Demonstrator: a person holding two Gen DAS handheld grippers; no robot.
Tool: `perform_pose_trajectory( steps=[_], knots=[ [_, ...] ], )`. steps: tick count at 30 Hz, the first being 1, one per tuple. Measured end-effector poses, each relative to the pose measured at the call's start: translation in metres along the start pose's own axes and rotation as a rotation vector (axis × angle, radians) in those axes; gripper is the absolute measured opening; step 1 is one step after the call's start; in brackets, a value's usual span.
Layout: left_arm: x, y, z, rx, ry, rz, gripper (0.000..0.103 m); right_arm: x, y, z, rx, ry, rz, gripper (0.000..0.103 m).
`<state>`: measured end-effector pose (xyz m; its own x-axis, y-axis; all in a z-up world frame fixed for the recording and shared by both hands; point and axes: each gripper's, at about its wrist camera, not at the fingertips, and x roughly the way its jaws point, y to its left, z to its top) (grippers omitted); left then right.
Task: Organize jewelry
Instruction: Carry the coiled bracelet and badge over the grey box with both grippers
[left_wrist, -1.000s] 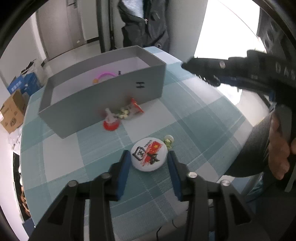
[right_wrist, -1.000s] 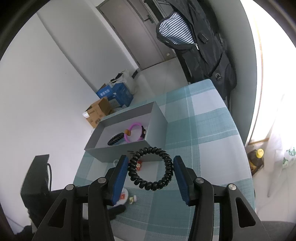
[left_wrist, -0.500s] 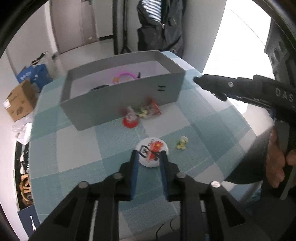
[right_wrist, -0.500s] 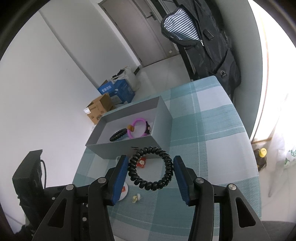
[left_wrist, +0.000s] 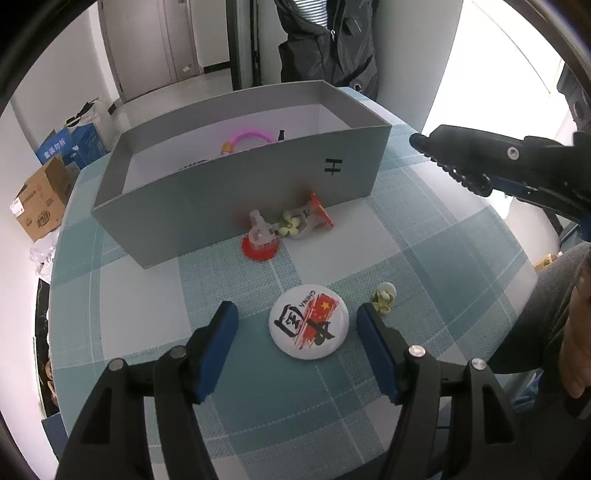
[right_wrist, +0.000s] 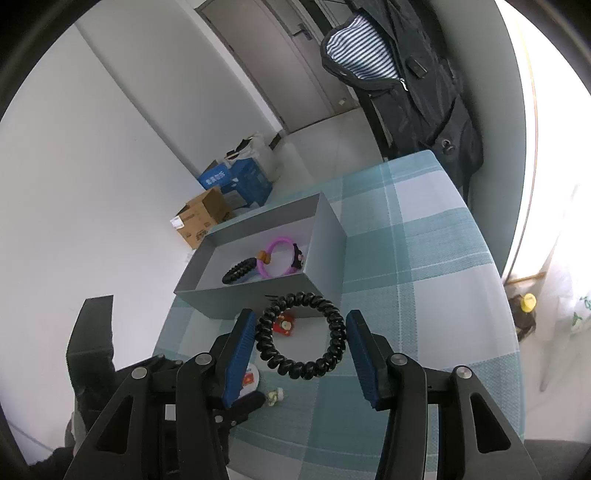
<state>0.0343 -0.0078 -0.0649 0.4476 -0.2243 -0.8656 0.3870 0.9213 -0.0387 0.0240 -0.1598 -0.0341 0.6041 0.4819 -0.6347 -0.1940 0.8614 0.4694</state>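
Observation:
My left gripper (left_wrist: 297, 319) is open, its blue pads (left_wrist: 221, 332) on either side of a round white badge (left_wrist: 308, 326) with a red flag that lies on the checked tablecloth. My right gripper (right_wrist: 301, 338) is shut on a black coiled hair tie (right_wrist: 301, 345) and holds it in the air above the table, near the front right corner of the grey box (right_wrist: 258, 295). The box (left_wrist: 236, 192) holds a pink ring bracelet (right_wrist: 279, 256) and a black hair tie (right_wrist: 238, 271). The right gripper also shows at the right of the left wrist view (left_wrist: 458, 166).
A small cream flower piece (left_wrist: 384, 297) lies right of the badge. Red and clear clips with a flower (left_wrist: 284, 229) lie against the box's front wall. The round table's edge (left_wrist: 524, 266) is close on the right. A dark jacket (right_wrist: 402, 81) hangs behind the table.
My left gripper had narrowed around the badge and is now opened wide again, with the badge still on the cloth. The right gripper keeps the black hair tie and has drifted slightly.

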Motion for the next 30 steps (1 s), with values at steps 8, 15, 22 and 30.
perform_pose_trajectory(
  steps=[8,15,22,30],
  knots=[
    [0.0,0.004,0.005,-0.005,0.007,-0.02,0.037,0.001,0.004,0.001,-0.008,-0.001,0.015,0.049],
    [-0.03,0.012,0.013,-0.051,-0.101,-0.025,0.037,0.0,0.009,0.005,-0.02,-0.003,0.04,0.049],
    [-0.061,0.033,0.034,-0.16,-0.221,-0.035,0.037,0.002,0.028,0.023,-0.075,-0.007,0.065,0.049],
    [-0.069,0.059,0.077,-0.226,-0.279,-0.022,0.037,0.01,0.05,0.07,-0.135,-0.016,0.133,0.05]
  ],
)
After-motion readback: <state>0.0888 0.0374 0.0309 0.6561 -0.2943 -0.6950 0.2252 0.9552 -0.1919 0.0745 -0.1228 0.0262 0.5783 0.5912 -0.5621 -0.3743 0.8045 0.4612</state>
